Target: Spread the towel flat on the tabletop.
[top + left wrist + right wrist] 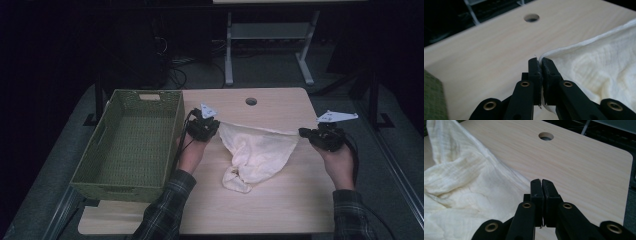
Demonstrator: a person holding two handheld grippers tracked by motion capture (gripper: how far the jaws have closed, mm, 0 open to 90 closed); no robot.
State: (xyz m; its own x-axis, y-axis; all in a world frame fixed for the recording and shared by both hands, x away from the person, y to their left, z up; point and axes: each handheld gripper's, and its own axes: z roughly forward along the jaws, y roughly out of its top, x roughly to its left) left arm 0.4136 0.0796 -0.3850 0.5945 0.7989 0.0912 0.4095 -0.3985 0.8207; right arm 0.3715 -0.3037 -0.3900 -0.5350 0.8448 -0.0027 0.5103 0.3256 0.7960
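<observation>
Cloth between hand-held grippers; high view's green basket.

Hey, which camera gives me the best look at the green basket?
The high view: the whole green basket shows there, left of the cloth, with nothing seen inside it. The left gripper view catches just a green corner at its bottom-left edge, and the right gripper view adds nothing clear.

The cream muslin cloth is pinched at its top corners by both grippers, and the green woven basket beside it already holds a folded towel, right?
Not quite: the green woven basket is empty, as the high view shows. The rest stands: left gripper and right gripper each pinch a top corner of the cream muslin cloth.
</observation>
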